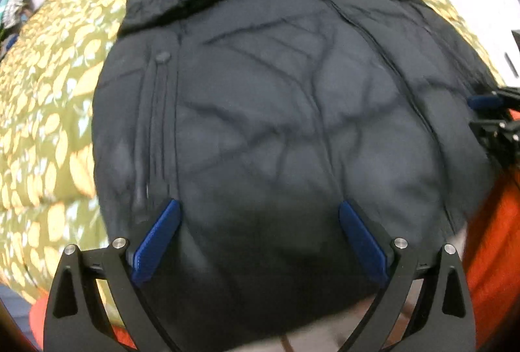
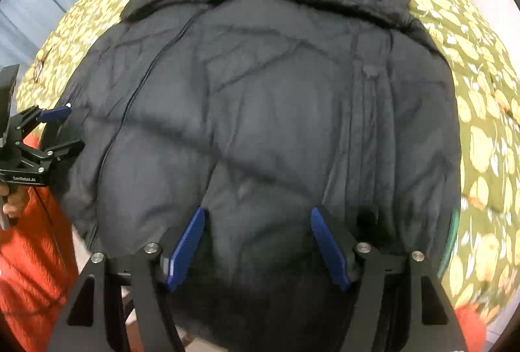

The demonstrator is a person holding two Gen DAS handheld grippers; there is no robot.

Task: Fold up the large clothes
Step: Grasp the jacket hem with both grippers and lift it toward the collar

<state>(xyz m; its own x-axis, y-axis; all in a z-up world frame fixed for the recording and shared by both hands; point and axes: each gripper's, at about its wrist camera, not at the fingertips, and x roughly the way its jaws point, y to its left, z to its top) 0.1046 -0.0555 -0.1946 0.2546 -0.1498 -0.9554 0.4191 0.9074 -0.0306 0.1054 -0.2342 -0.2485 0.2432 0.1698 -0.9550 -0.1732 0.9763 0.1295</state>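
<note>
A large black puffy jacket [image 1: 266, 111] lies spread on a bed and fills both views; it also shows in the right wrist view [image 2: 266, 111]. Its hood or collar is folded at the far end. My left gripper [image 1: 260, 212] is open, its blue pads hovering over the jacket's near hem, left part. My right gripper [image 2: 258, 219] is open over the near hem, right part. Each gripper shows at the edge of the other's view: the right one [image 1: 487, 111], the left one [image 2: 55, 121]. Neither holds cloth.
The bed has a green bedspread with a yellow leaf pattern [image 1: 48, 124], also to the right of the jacket [image 2: 487, 141]. An orange garment on the person [image 2: 29, 270] is at the near edge. Clutter [image 1: 16, 7] lies far left.
</note>
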